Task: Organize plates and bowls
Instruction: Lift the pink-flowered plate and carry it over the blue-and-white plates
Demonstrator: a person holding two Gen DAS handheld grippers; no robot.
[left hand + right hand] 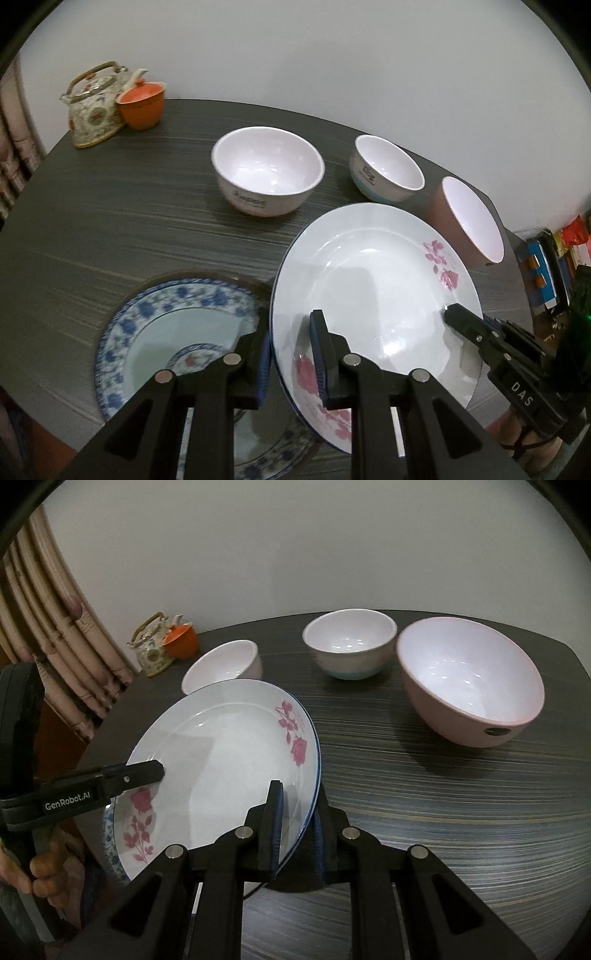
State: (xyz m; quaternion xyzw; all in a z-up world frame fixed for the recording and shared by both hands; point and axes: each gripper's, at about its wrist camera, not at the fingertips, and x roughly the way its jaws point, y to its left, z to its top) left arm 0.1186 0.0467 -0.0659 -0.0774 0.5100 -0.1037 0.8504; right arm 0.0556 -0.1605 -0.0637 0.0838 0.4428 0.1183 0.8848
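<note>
A white plate with pink roses (373,280) (221,760) is held tilted above the dark table. My left gripper (288,354) is shut on its left rim, and my right gripper (295,823) is shut on its right rim; the right gripper also shows in the left wrist view (476,332). A blue-patterned plate (177,332) lies flat on the table under the left side of the rose plate. Behind stand a white bowl (267,170) (225,664), a small white bowl with a blue base (386,170) (349,642) and a large pink bowl (469,221) (469,679).
A patterned teapot (94,107) (151,650) and an orange lidded cup (142,103) (181,638) stand at the table's far left corner. A curtain (62,635) hangs to the left. The table's right edge (517,258) drops to cluttered shelves.
</note>
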